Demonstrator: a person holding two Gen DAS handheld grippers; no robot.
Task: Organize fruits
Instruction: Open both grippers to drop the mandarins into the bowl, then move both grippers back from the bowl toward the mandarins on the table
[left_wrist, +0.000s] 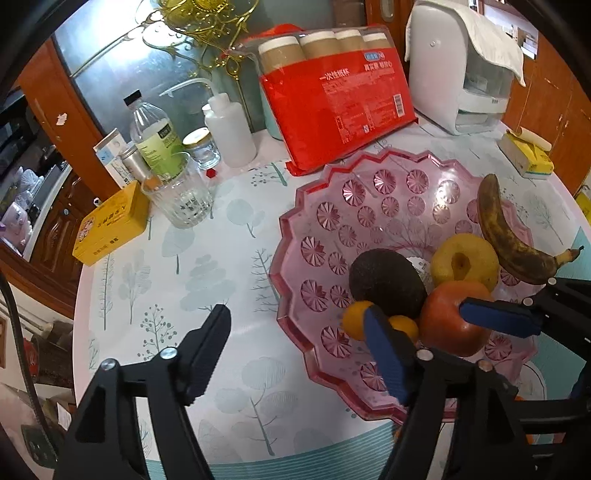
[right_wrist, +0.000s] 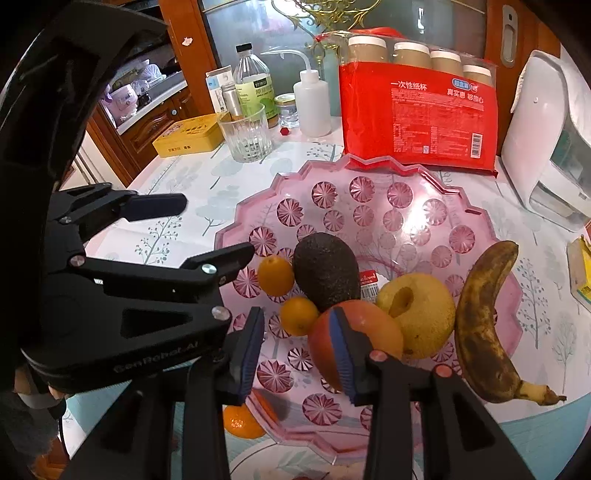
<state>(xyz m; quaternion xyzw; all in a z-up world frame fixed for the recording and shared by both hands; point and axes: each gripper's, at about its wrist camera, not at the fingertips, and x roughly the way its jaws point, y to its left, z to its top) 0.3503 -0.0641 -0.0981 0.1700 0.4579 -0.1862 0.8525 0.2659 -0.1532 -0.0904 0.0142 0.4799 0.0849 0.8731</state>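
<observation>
On the tree-print desk (left_wrist: 229, 236) stood a pink bowl (left_wrist: 317, 206) holding avocado (right_wrist: 325, 269), apple (right_wrist: 354, 332) and banana (right_wrist: 484, 332). I found my left claw (left_wrist: 299, 347) and right claw (right_wrist: 299, 354) both gaping, gripping nothing.

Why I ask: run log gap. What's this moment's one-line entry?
left hand-held gripper open | right hand-held gripper open above pink dish | avocado, red apple, banana in dish | orange outside rim
</observation>
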